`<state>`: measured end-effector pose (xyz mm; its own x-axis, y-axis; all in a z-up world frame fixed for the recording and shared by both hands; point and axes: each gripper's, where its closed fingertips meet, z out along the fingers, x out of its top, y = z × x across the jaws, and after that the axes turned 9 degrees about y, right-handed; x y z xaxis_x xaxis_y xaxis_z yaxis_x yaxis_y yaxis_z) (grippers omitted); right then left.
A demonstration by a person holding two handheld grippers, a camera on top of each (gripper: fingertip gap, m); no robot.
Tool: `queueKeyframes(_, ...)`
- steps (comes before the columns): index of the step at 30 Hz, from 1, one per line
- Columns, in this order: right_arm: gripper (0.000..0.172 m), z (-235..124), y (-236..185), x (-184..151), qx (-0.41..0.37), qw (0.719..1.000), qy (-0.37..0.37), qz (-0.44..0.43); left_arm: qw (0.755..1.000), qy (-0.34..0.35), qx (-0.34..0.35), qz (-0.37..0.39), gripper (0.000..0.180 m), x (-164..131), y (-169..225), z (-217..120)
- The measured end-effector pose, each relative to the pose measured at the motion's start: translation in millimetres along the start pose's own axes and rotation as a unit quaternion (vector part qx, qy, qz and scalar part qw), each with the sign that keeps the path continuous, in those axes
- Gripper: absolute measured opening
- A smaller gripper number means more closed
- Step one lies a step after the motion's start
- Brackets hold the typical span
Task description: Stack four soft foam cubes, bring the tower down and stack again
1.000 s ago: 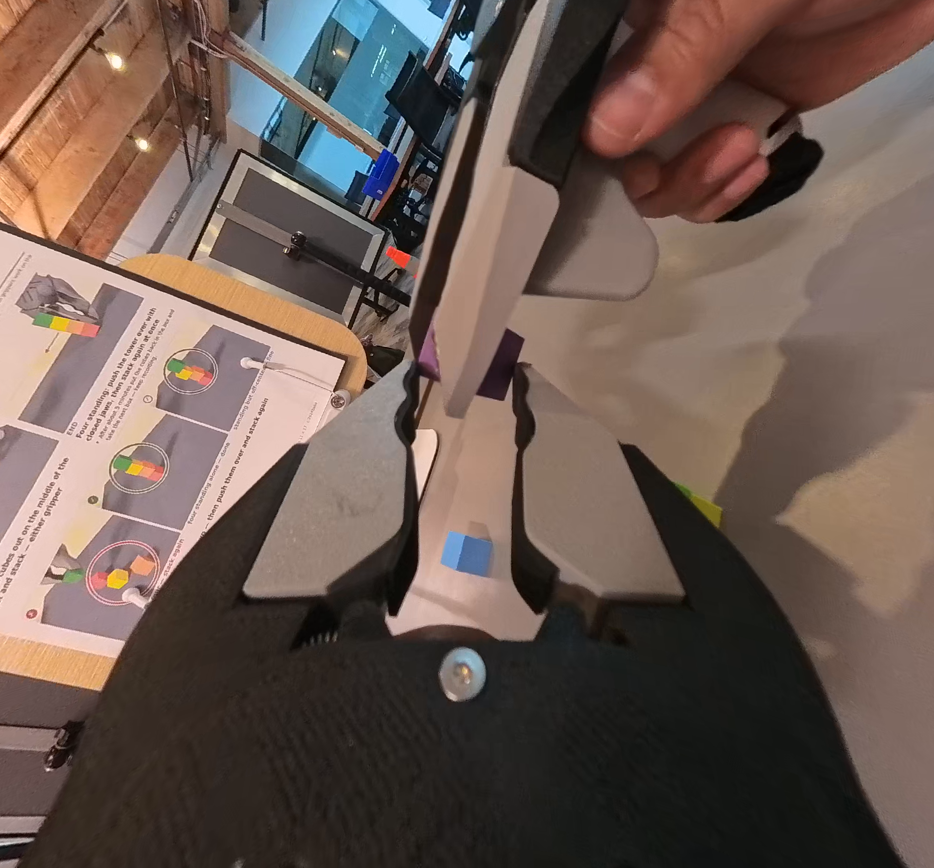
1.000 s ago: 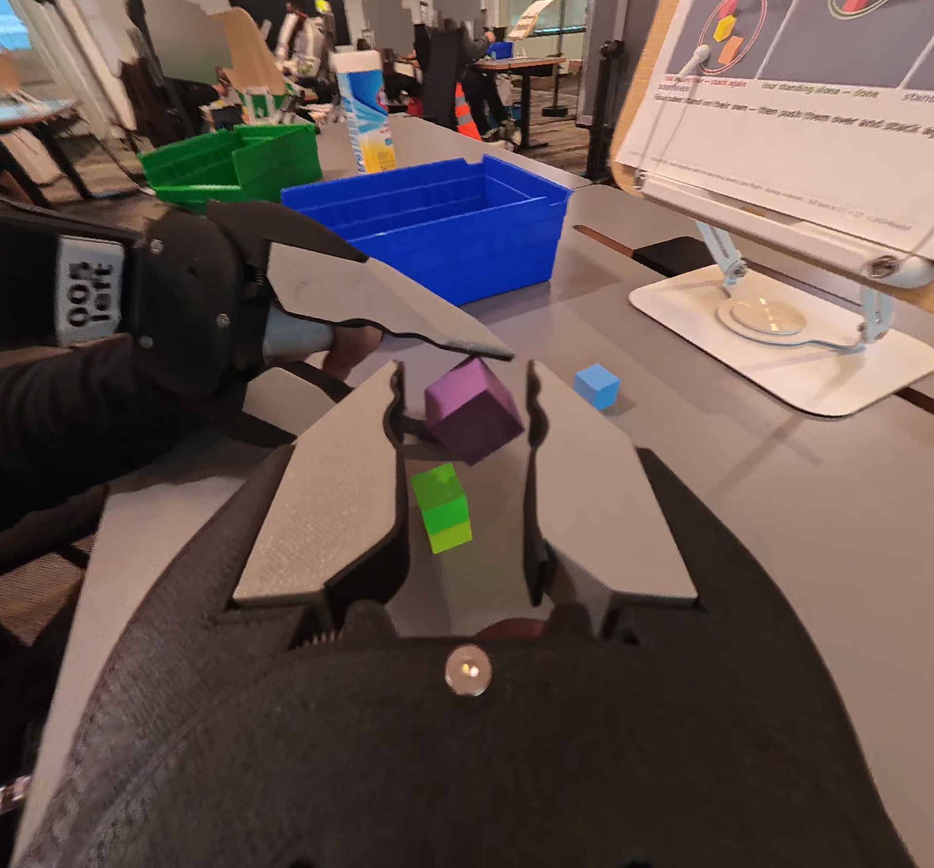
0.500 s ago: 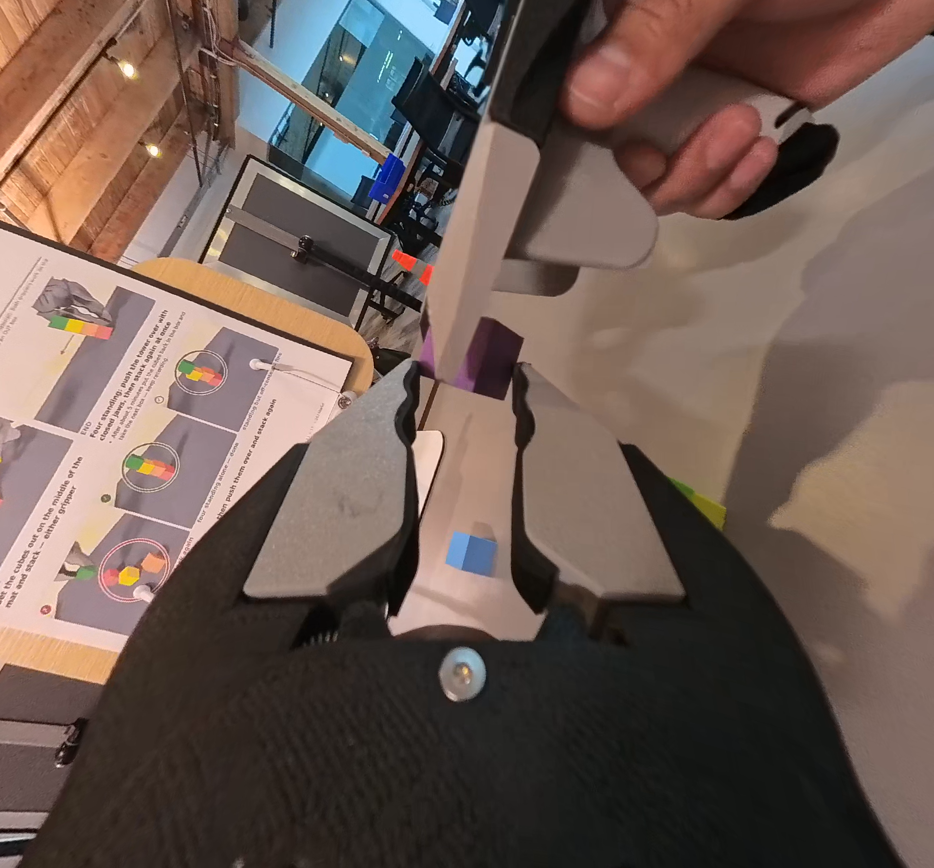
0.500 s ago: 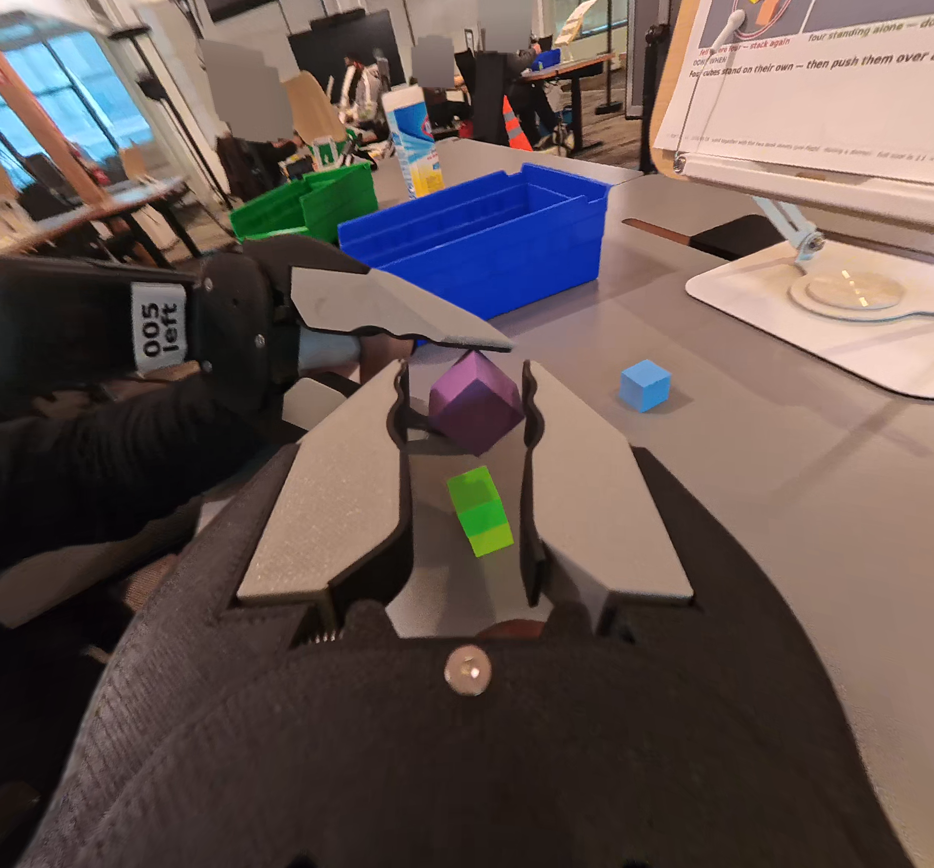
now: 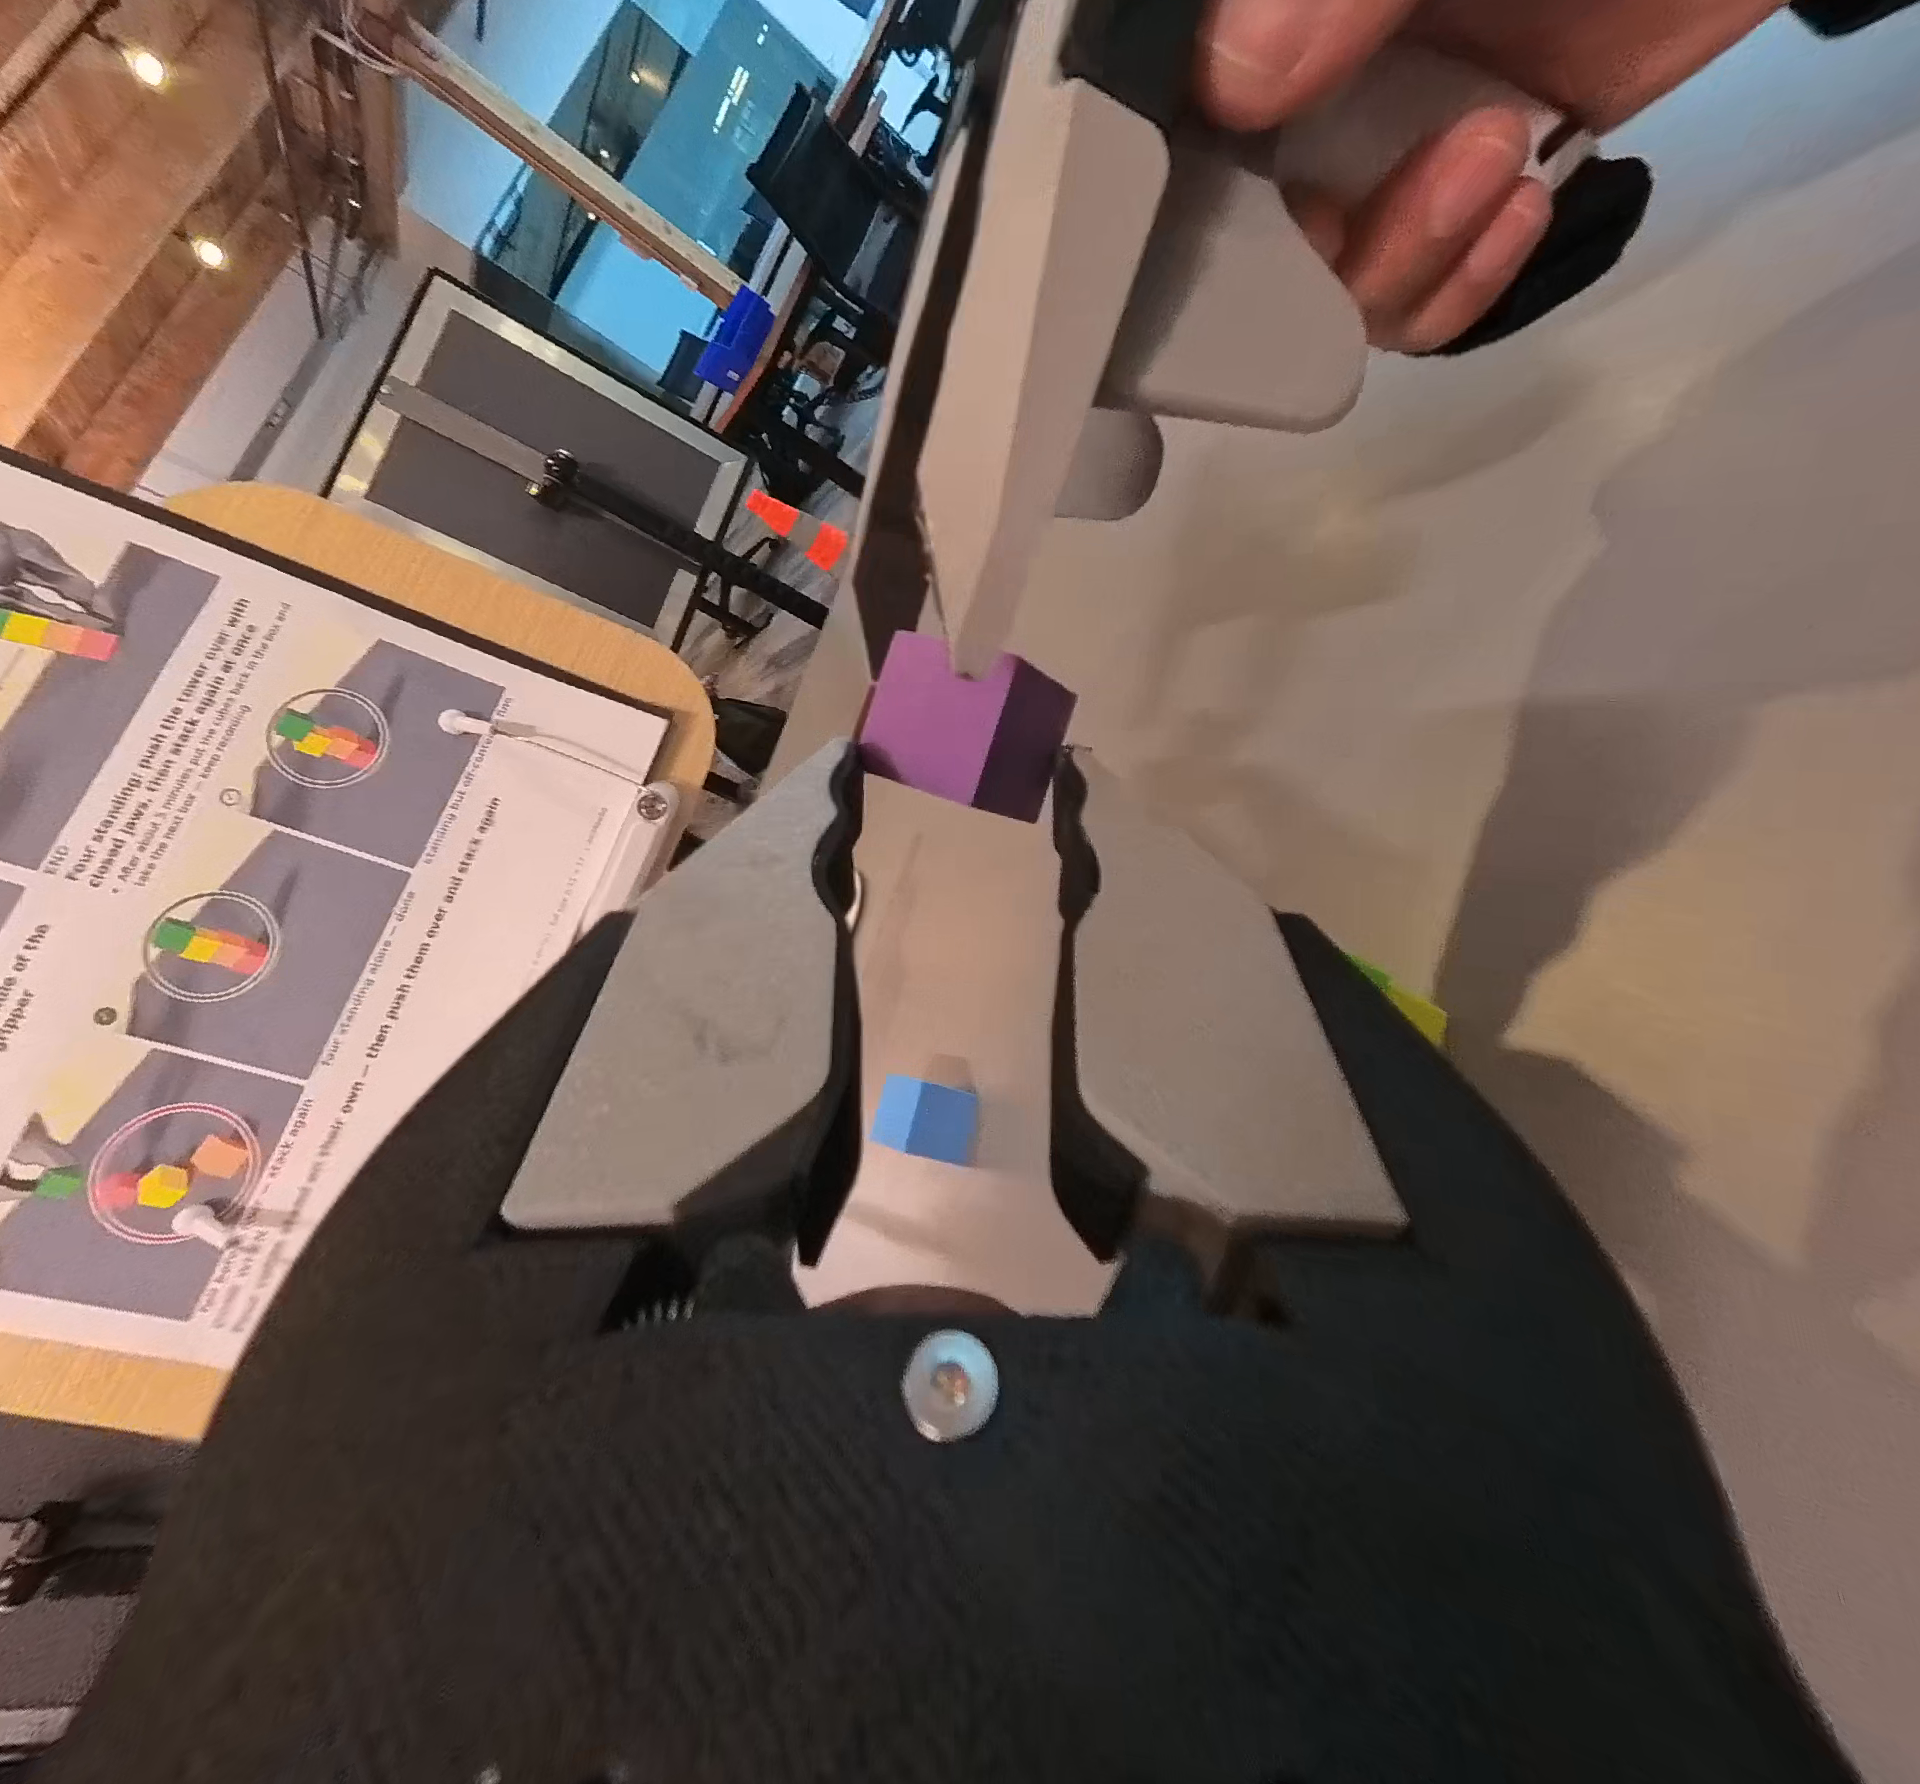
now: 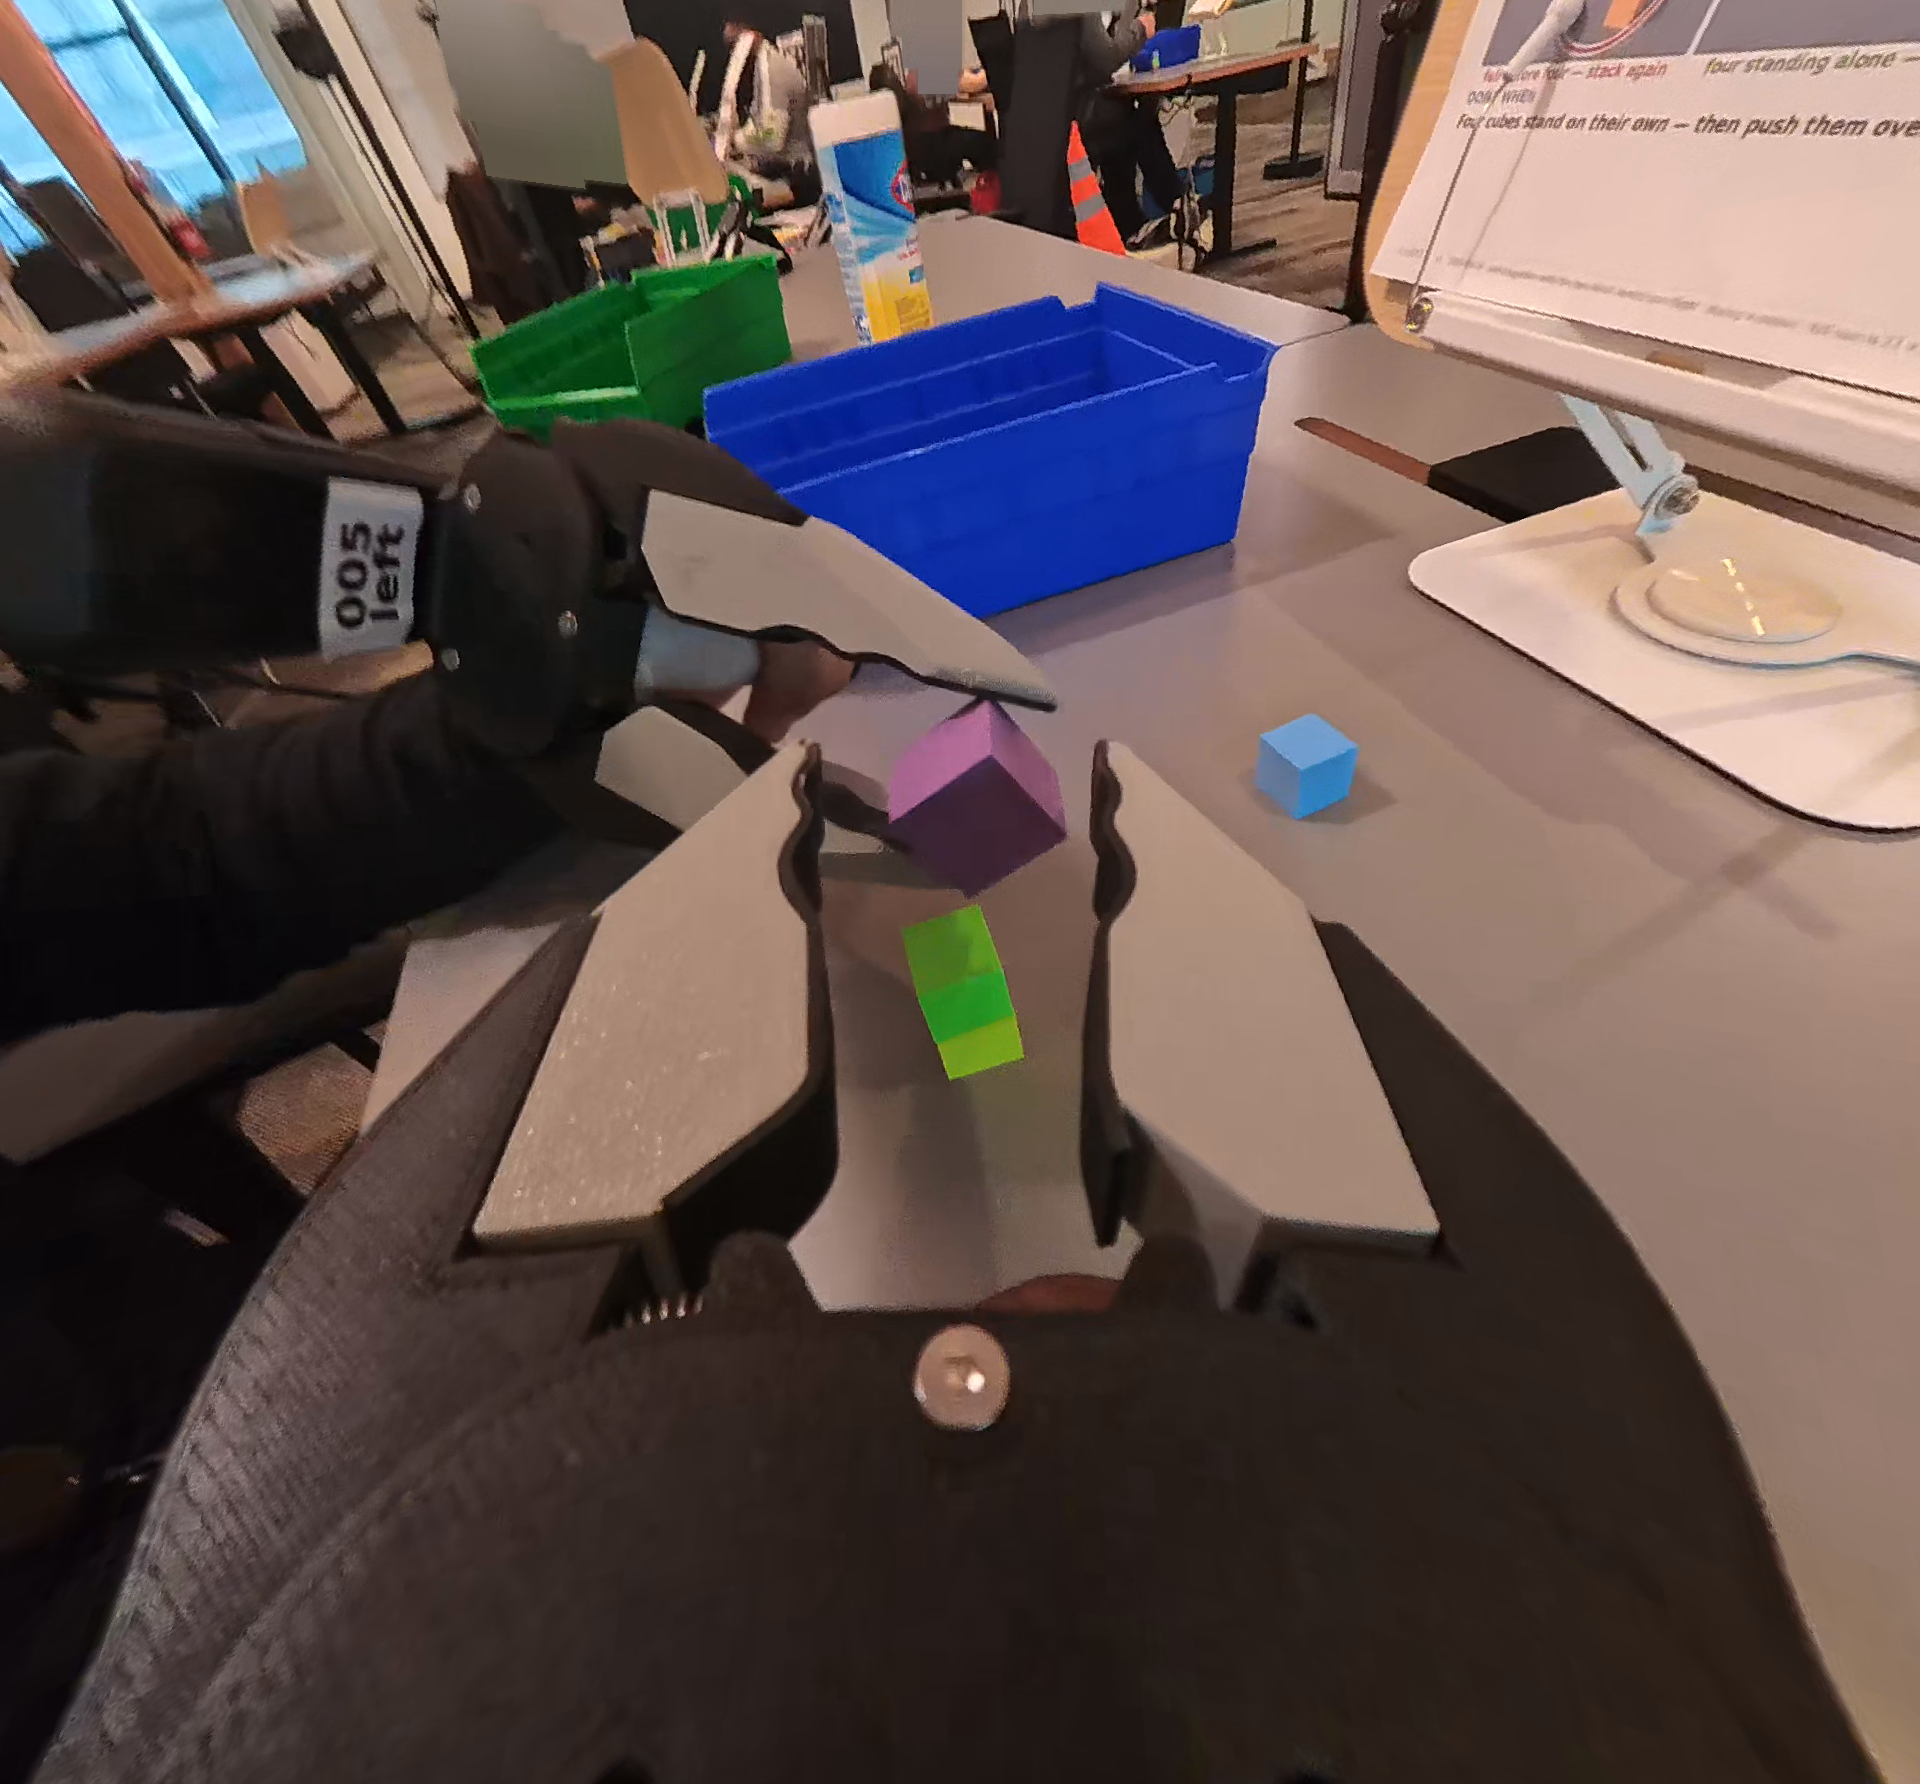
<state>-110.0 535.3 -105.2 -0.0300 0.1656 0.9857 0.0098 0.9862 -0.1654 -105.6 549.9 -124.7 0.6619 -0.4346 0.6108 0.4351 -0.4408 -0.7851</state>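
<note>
While the left gripper (image 6: pixel 940 758) pinches the purple foam cube (image 6: pixel 977 794) and the right gripper (image 6: pixel 951 778) gapes clear, stacking onto the green foam cubes (image 6: pixel 961 991) needs squaring.

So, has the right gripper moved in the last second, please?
Yes: in the left wrist view the right gripper has drawn back upward, uncovering the purple foam cube held there.

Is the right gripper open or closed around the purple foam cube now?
Open. In the right wrist view, the right gripper shows table on both sides of the purple foam cube, between cube and fingers.
</note>
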Motion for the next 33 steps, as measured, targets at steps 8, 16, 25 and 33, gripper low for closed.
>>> queueKeyframes(8, 0.048, 5, 1, -14, -0.018, 0.998, -0.042, -0.046, 0.999, -0.001, -0.033, -0.034, 0.034, -2, 8, -1)
queueKeyframes(16, 0.045, 7, 1, -21, -0.022, 0.995, -0.061, -0.074, 0.992, -0.004, -0.081, -0.093, 0.034, -5, 19, -2)
queueKeyframes(25, 0.040, 9, 4, -36, -0.032, 0.988, -0.101, -0.108, 0.983, -0.015, -0.126, -0.136, 0.034, -9, 31, -4)
queueKeyframes(33, 0.036, 8, 4, -38, -0.027, 0.988, -0.107, -0.105, 0.980, -0.016, -0.132, -0.148, 0.034, -11, 31, -5)
